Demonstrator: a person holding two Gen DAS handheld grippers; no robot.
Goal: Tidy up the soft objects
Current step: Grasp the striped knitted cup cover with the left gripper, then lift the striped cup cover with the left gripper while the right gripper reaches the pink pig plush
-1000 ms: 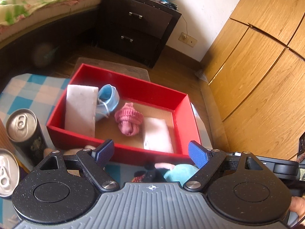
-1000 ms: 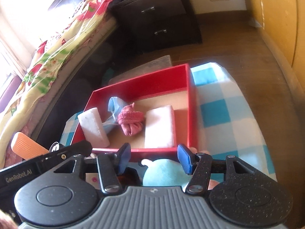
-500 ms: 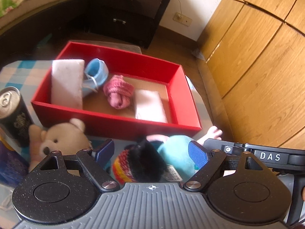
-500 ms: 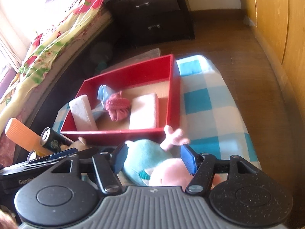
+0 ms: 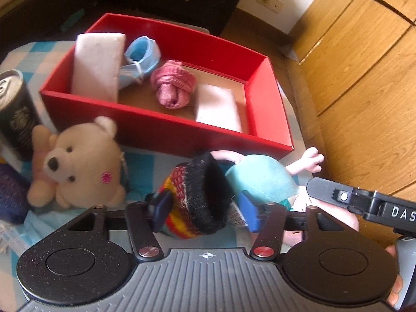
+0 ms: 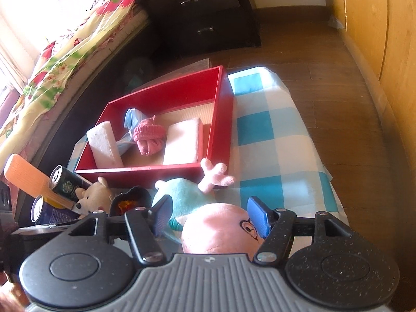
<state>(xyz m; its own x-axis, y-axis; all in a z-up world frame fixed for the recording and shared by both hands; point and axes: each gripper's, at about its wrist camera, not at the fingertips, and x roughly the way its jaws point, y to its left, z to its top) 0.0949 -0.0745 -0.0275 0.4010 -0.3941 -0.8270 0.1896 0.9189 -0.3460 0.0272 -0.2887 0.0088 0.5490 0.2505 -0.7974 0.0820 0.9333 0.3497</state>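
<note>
A red box (image 5: 166, 127) (image 6: 223, 109) on the checked cloth holds two white foam blocks (image 5: 96, 62), a blue mask (image 5: 141, 54) and a pink knit roll (image 5: 173, 85) (image 6: 148, 135). In front of it lie a cream teddy bear (image 5: 75, 166) (image 6: 95, 197), a striped knit hat with a black rim (image 5: 197, 195) and a pink-and-teal pig plush (image 5: 260, 179) (image 6: 218, 228). My left gripper (image 5: 205, 210) is open, its fingers either side of the hat. My right gripper (image 6: 210, 215) is open, its fingers either side of the plush's pink head.
Two drink cans (image 6: 65, 184) (image 5: 15, 114) and an orange flat item (image 6: 28, 179) stand left of the box. A dark nightstand (image 6: 205, 15) and a bed (image 6: 67, 41) lie beyond, a wooden wardrobe (image 5: 364, 65) to the right. The cloth's right edge (image 6: 319, 156) drops to the floor.
Both grippers have drawn back and down from the box toward the toys in front of it. The hat now sits between the left fingers, the plush's head between the right fingers.
</note>
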